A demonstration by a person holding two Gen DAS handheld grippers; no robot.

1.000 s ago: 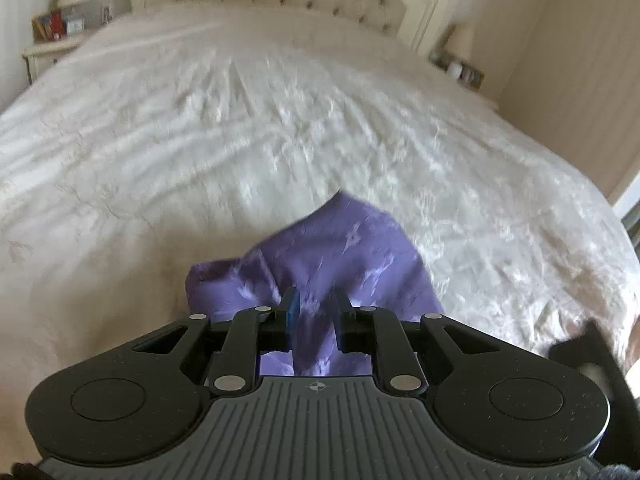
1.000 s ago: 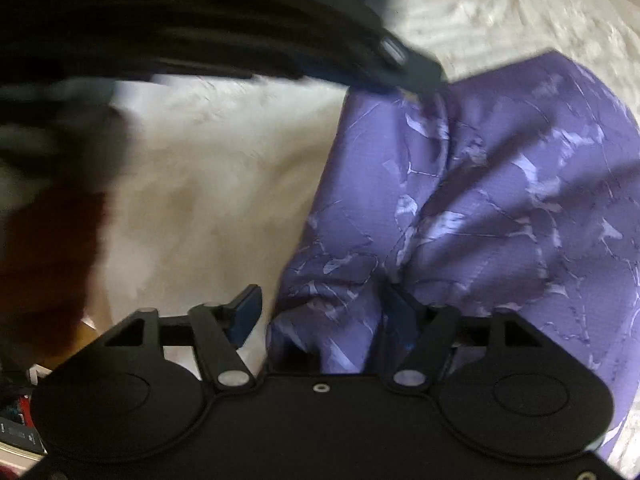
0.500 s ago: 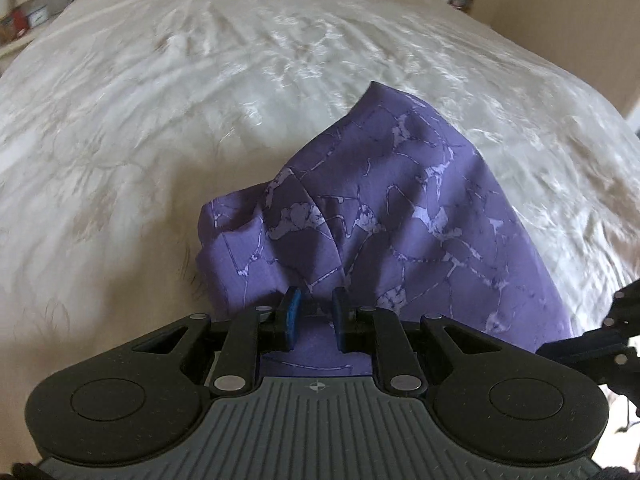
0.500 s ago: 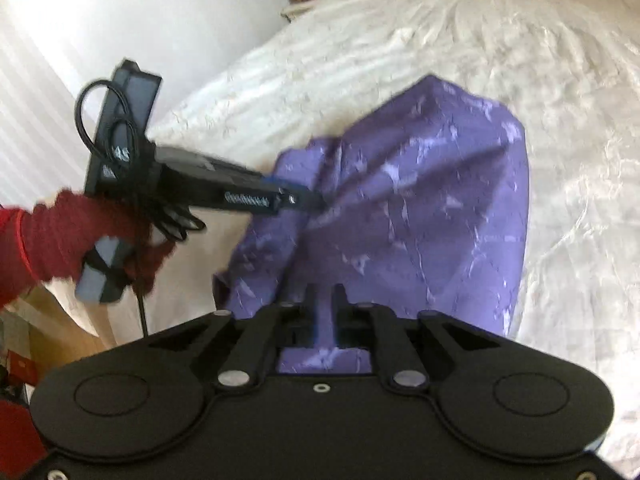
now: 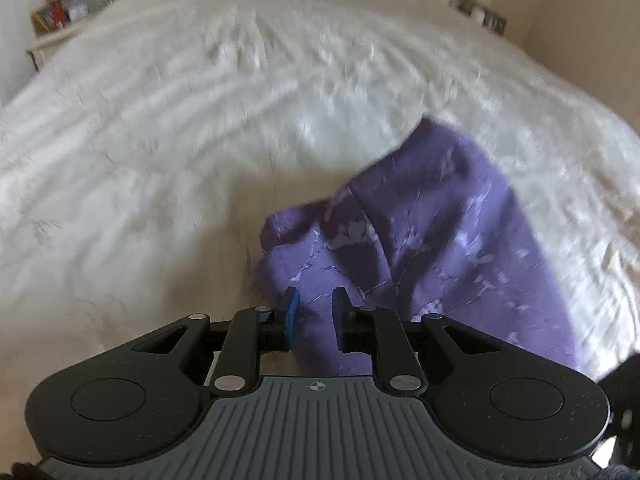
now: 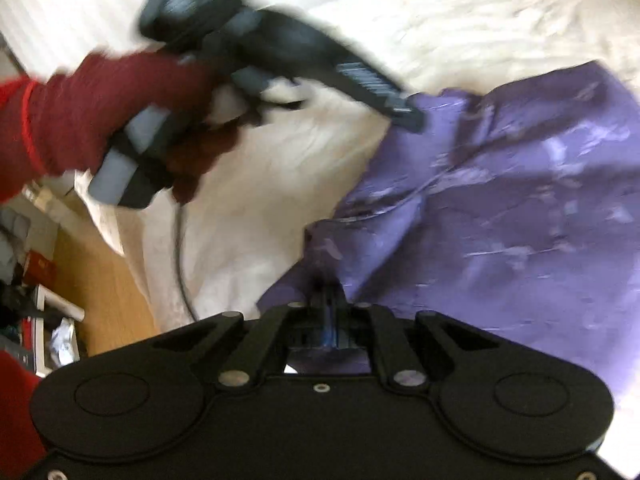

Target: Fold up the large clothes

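Observation:
A purple patterned garment (image 5: 452, 240) lies bunched on the cream bedspread (image 5: 200, 120). My left gripper (image 5: 314, 304) is shut on the garment's near left edge, with purple cloth pinched between its blue-padded fingers. In the right wrist view the same garment (image 6: 520, 208) spreads to the right. My right gripper (image 6: 330, 300) is shut on a fold at its near edge, the jaws pressed together with cloth between them. The left gripper (image 6: 408, 118) shows there too, held by a hand in a dark red glove (image 6: 100, 120), its tip on the garment's upper left corner. Both views are motion-blurred.
The bedspread (image 6: 460, 20) covers a wide bed with a bedside table (image 5: 60, 32) at the far left and another at the far right (image 5: 484, 16). The bed's edge, wooden floor (image 6: 104, 276) and clutter lie left in the right wrist view.
My right gripper went from open around the garment's edge to shut on it, then lifted. My left gripper, still shut on the cloth, shifted, so the garment now sits to its right.

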